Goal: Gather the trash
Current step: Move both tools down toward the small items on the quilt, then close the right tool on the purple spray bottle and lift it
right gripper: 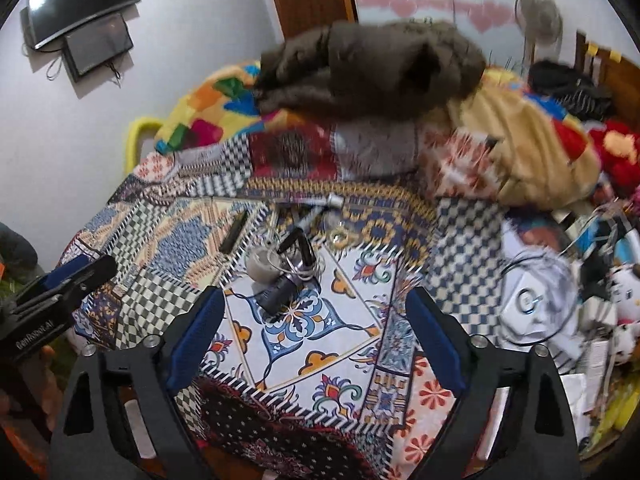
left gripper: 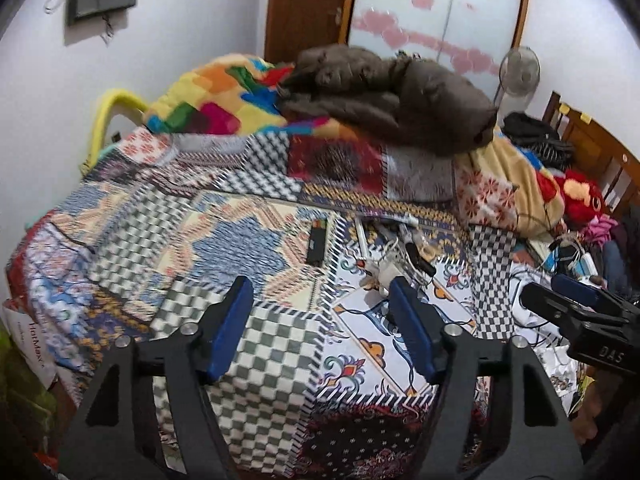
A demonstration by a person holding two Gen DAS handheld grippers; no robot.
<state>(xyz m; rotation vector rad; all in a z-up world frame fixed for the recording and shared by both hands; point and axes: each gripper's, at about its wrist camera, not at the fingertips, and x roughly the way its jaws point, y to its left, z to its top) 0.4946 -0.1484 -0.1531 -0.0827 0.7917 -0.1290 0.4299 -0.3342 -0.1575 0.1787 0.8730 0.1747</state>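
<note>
A clutter of small items lies mid-bed on the patchwork bedspread (left gripper: 120, 248): a black flat bar (left gripper: 317, 242), white tubes and cables (left gripper: 384, 256). The right wrist view shows the same heap: a whitish round tub (right gripper: 262, 266), a dark cylinder (right gripper: 280, 292), a black bar (right gripper: 234, 232), a slim tube (right gripper: 320, 202). My left gripper (left gripper: 318, 286) hangs above the bed's near part, open, nothing between its blue pads. My right gripper (right gripper: 315, 296) is open too, empty, just short of the heap. Each gripper also shows in the other's view: the right gripper (left gripper: 560, 300), the left gripper (right gripper: 80, 276).
A brown jacket (left gripper: 392, 92) tops a colourful blanket (left gripper: 208, 100) at the bed's far end. A red plush toy (left gripper: 580, 196), bags, cables and papers (right gripper: 536, 304) crowd the right side. Beyond stand a fan (left gripper: 520, 68), a wardrobe (left gripper: 440, 8) and wall screens (right gripper: 80, 20).
</note>
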